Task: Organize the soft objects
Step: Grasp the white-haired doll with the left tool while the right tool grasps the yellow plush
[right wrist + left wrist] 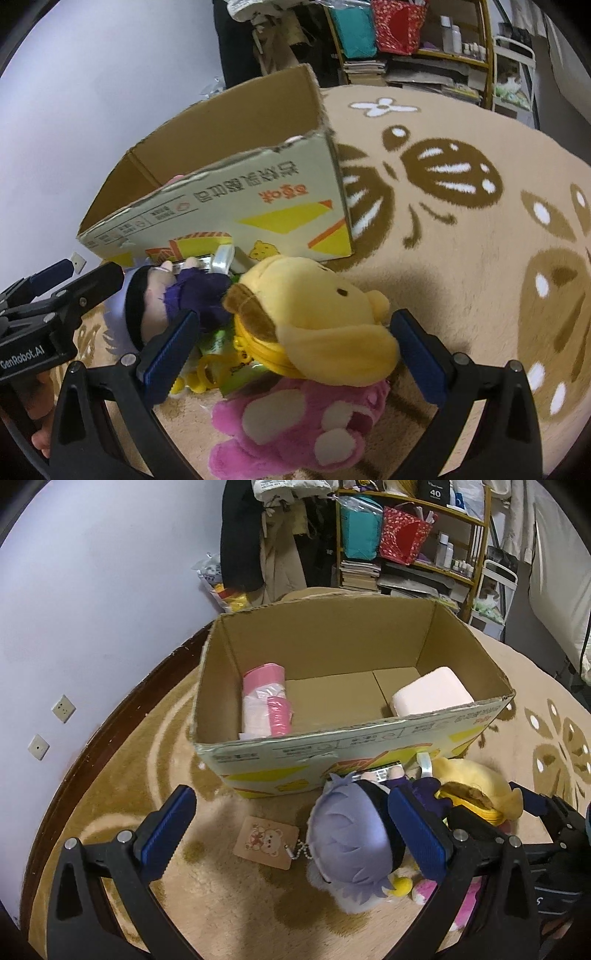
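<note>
Fingers (166, 354) of right gripper (291, 354) are being held wide astride yellow plush bear (317, 314); left gripper (291, 830), wide, empty. Closure advised around the bear's head, clear of pink plush toy (295, 424), before lifting into open cardboard box (369, 734).

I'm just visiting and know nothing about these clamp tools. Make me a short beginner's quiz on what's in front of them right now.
1. True or false: the cardboard box already has things inside.
2. Which toy sits between the fingers of the right gripper? A) yellow plush B) pink plush C) purple-haired doll
3. Fill in: the toys lie on a patterned ____.

Key
1. True: a pink roll and a pale pink block.
2. A
3. Carpet
</note>
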Available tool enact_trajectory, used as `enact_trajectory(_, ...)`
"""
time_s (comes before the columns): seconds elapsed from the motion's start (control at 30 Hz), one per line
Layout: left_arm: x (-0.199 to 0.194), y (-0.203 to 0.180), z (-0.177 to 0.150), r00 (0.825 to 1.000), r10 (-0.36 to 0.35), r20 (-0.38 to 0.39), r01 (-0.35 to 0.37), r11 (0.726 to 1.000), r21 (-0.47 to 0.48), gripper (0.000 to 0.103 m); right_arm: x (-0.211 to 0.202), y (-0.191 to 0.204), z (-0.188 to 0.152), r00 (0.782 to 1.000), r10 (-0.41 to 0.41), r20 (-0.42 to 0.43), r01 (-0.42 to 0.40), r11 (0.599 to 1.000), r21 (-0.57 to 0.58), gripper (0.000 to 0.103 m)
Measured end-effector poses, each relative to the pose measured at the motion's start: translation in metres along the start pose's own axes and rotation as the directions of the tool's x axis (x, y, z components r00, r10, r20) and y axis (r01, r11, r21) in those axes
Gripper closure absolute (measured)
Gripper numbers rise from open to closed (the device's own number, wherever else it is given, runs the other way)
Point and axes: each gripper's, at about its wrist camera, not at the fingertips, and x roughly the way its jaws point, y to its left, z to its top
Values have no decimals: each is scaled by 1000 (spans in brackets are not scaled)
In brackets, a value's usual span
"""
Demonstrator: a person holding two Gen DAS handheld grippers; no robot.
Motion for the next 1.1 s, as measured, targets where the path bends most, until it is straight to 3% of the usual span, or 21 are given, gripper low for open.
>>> enact_trajectory(0.3, 11, -4, 2, 1000, -16, -23, 16, 1000, 8, 0, 7, -4, 0, 1000, -10, -25, 11, 1000, 17, 0)
enact_trajectory(0.47, 15, -7, 2, 999, -25, -36, 25, 1000, 12, 0, 13, -8, -2, 999, -12, -52, 13, 1000, 28, 7)
enact_trajectory(0.93, 27, -16, -2, 995, -50, -84, 53, 998, 40, 0, 21, -2, -6, 994, -45, -95, 43, 999, -21, 8)
enact_trajectory(1.1, 31, -13, -2, 991, -75, -109, 76, 997, 5, 0, 23, -5, -9, 994, -33, -107, 33, 999, 2, 8)
